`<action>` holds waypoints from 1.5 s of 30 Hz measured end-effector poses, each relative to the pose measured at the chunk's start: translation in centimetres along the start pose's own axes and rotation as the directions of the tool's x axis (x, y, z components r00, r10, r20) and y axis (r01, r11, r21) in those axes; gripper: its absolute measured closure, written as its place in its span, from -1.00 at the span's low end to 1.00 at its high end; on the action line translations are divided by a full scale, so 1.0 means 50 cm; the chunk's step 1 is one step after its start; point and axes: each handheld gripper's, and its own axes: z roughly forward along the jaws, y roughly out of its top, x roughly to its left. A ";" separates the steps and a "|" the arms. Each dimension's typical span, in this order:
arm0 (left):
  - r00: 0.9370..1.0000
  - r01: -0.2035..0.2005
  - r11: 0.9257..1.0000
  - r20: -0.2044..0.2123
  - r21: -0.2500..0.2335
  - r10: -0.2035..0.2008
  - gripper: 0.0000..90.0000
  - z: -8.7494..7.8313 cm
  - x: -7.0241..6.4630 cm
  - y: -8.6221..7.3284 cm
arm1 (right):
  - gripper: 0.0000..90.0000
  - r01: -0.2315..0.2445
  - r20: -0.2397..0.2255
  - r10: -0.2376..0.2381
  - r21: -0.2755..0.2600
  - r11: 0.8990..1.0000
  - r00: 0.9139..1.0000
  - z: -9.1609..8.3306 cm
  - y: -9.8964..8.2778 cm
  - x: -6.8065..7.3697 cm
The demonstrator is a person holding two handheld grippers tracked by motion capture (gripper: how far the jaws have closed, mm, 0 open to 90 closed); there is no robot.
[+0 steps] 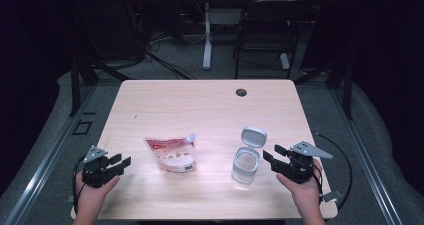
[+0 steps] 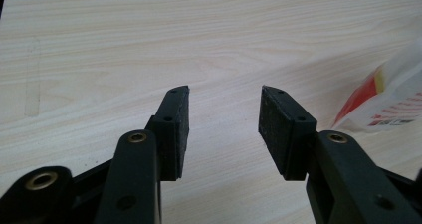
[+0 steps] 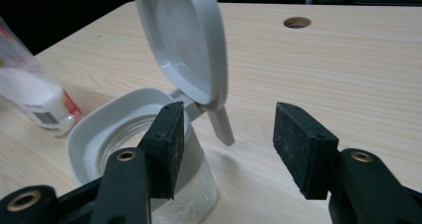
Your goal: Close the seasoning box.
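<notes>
- The left gripper (image 2: 224, 115) is holding its jaws wide apart with nothing between them, only bare wood of the table (image 2: 149, 45) showing in the gap.
- In the left gripper view, a red and white pouch (image 2: 393, 94) is lying flat on the table ahead and to the right of the jaws, apart from them, its edge running off the frame.
- In the high view the left gripper (image 1: 120, 164) is sitting in the person's left hand (image 1: 92, 192) near the table's near left edge, its jaws pointing toward the pouch (image 1: 172, 154).
- The pouch is lying with its long axis running roughly from the far side to the near side, its spout corner pointing to the far right.
- The right gripper (image 3: 226, 144) is also keeping its jaws wide apart and is gripping nothing.
- In the right gripper view, a clear jar (image 3: 144, 159) with a grey rim is standing upright just beyond and behind the left-hand jaw, partly covered by it; whether they are touching, I cannot tell.
- The jar's hinged lid (image 3: 181, 40) is standing open, tilted up and back above the jaws.
- In the high view the right gripper (image 1: 272, 157), in the right hand (image 1: 302, 187), is pointing at the jar (image 1: 246, 166), just beside it.
- A round hole (image 1: 241, 92) is sitting far beyond both grippers.
</notes>
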 end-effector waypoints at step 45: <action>0.957 -0.187 0.981 0.216 -0.054 0.194 0.25 -0.077 -0.147 0.155 | 0.33 0.153 -0.083 -0.149 0.045 0.987 0.985 -0.018 0.082 0.082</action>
